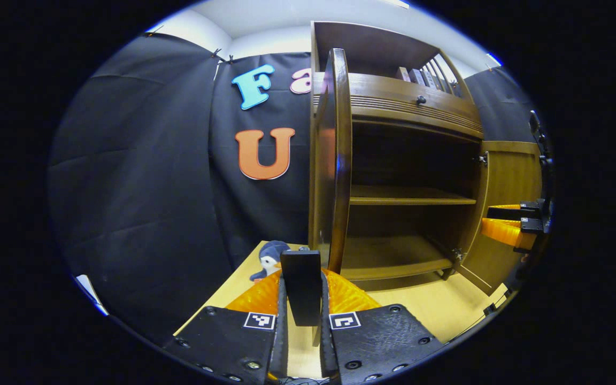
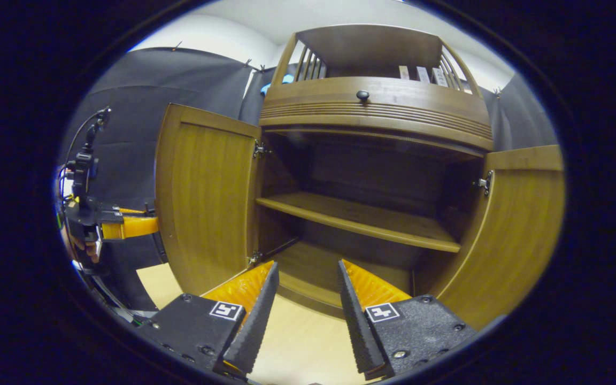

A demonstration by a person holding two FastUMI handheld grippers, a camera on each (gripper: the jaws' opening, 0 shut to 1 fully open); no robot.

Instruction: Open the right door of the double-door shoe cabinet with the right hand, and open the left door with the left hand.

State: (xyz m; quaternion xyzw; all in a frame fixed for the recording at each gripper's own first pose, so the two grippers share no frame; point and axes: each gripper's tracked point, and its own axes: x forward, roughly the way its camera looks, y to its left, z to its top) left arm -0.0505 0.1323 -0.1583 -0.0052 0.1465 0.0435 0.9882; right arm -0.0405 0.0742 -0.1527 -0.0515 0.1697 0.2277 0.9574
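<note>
Left gripper view: the left door (image 1: 335,160) of the shoe cabinet (image 1: 409,107) is seen edge-on, swung well out, its long axis upright. Its free edge lies directly ahead of the left gripper (image 1: 301,291) and just above the fingertips. A dark block-like handle (image 1: 301,286) sits between the fingers; both fingers are closed to a narrow gap and appear to be pressed on it from either side. A small plush penguin (image 1: 269,259) lies on the table (image 1: 447,307) just left of the fingers. The right door (image 1: 506,214) stands open at far right, with the right gripper (image 1: 506,223) just beside its outer edge.

Right gripper view: the cabinet interior is faced squarely, both doors swung outward, the shelf (image 2: 361,219) bare. The right gripper (image 2: 302,299) is held low in front of the opening, fingers spread wide, nothing held or touched. The right door (image 2: 511,230) lies to the right of the fingers, apart from them. The left door (image 2: 206,198) lies to the left, with the left gripper (image 2: 137,225) at its far edge.

Judged: both doors read as open; release of the left handle is what remains, and the left hand is the nearer one.
</note>
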